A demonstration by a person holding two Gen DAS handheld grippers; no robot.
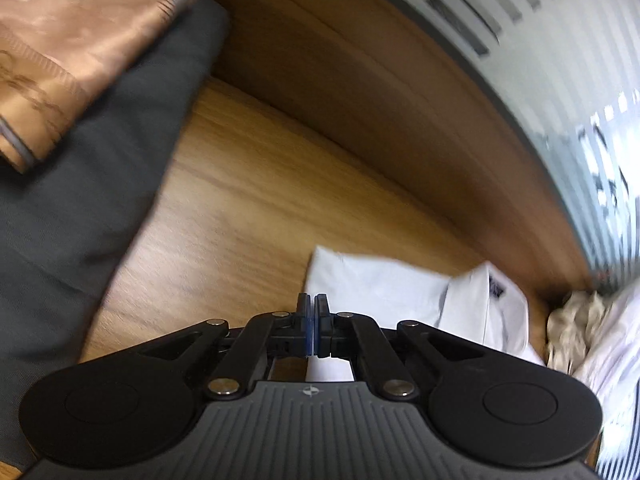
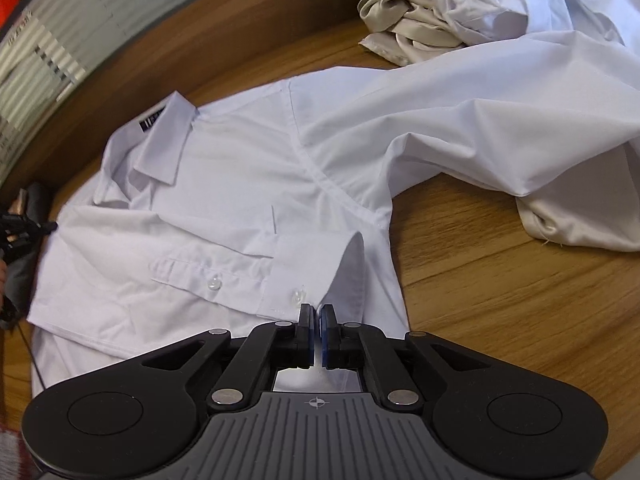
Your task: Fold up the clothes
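Observation:
A white button-up shirt (image 2: 240,168) lies front up on the wooden table (image 2: 480,300), collar (image 2: 168,136) at the far left. One sleeve (image 2: 460,120) trails off to the right. My right gripper (image 2: 318,312) is shut on a folded edge of the shirt near a button, with white cloth between its pads. In the left wrist view my left gripper (image 1: 313,304) is shut, its pads meeting right on the shirt's (image 1: 380,284) side edge. The right wrist view shows that left gripper (image 2: 24,228) at the shirt's far left edge.
A dark grey garment (image 1: 100,200) with a folded tan satin cloth (image 1: 72,48) on it lies to the left. A crumpled heap of beige and white clothes (image 2: 440,4) sits at the back right, one beige piece (image 2: 580,224) under the sleeve. A frosted striped glass wall (image 1: 520,40) borders the table.

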